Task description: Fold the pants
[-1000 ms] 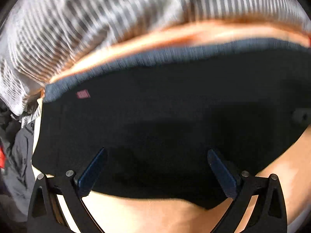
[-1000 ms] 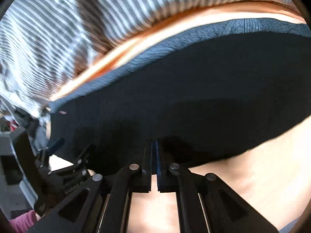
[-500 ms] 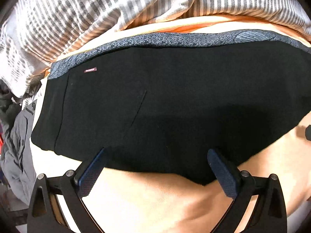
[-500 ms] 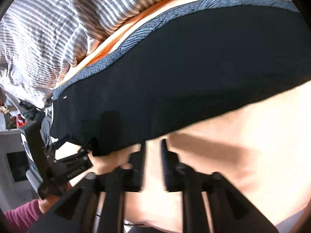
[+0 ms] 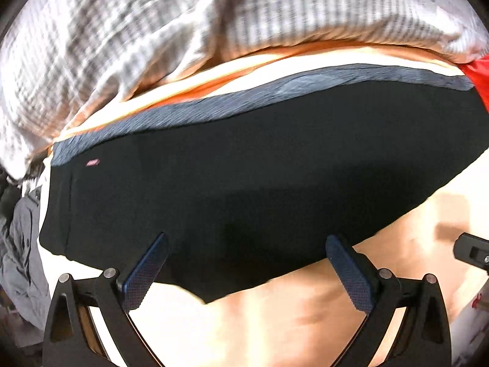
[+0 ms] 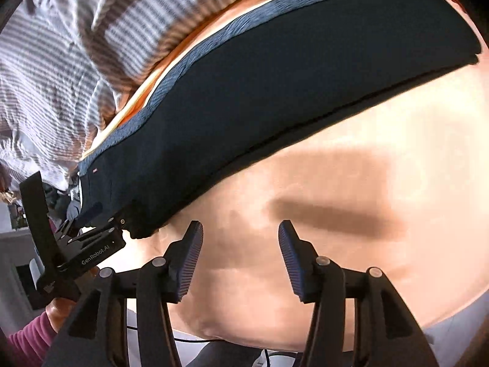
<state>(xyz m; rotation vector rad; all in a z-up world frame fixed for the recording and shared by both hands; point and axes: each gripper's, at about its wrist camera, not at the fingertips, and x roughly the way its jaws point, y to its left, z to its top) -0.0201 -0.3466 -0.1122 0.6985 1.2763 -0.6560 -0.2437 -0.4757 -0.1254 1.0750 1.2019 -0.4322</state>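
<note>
The black pants (image 5: 259,177) lie folded flat on a peach bedsheet, with a grey-blue waistband (image 5: 275,91) along the far edge and a small pink tag at the left. They also show in the right wrist view (image 6: 290,70). My left gripper (image 5: 244,263) is open, its fingers over the near edge of the pants, holding nothing. My right gripper (image 6: 240,250) is open and empty over the bare sheet, short of the pants' near edge. The left gripper also shows in the right wrist view (image 6: 91,235) at the pants' left corner.
A striped grey-and-white blanket (image 5: 122,30) is bunched along the far side. Grey clothing (image 5: 21,244) lies at the left. Something red (image 5: 479,76) sits at the far right. The peach sheet (image 6: 366,214) spreads to the right of the pants.
My right gripper has opened and pulled back off the pants onto the bare sheet. My left gripper stays open over the near edge.
</note>
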